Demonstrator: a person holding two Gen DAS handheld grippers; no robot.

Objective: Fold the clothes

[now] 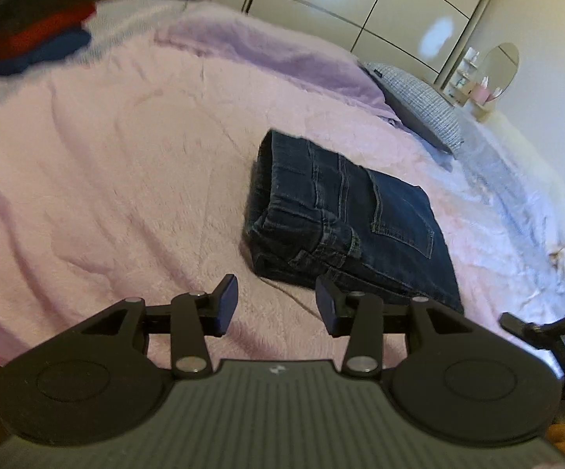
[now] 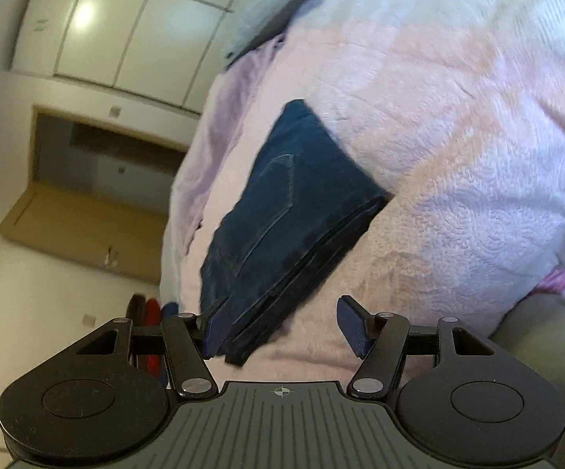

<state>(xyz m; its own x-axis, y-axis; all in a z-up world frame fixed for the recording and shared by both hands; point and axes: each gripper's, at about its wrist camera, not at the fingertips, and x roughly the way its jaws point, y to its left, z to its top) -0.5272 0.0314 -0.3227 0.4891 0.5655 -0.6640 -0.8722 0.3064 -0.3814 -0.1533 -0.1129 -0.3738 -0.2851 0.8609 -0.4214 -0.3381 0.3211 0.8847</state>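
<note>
A pair of dark blue jeans (image 1: 345, 219) lies folded into a thick rectangle on the pink fleece blanket (image 1: 106, 179), back pocket up. My left gripper (image 1: 276, 305) hovers open just short of the jeans' near corner, nothing between its fingers. In the right wrist view the same folded jeans (image 2: 282, 195) stretch away from the gripper, layered edge to the right. My right gripper (image 2: 282, 324) is open above the jeans' near end, with the left fingertip (image 2: 214, 328) over the denim. The right gripper's tip (image 1: 536, 328) also shows at the left view's right edge.
A stack of folded red, blue and dark clothes (image 1: 28, 43) sits at the far left of the bed. A grey checked pillow (image 1: 419, 101) and lilac sheet (image 1: 282, 51) lie at the head. Beyond are wardrobe doors (image 1: 360, 0) and a small mirror (image 1: 499, 66).
</note>
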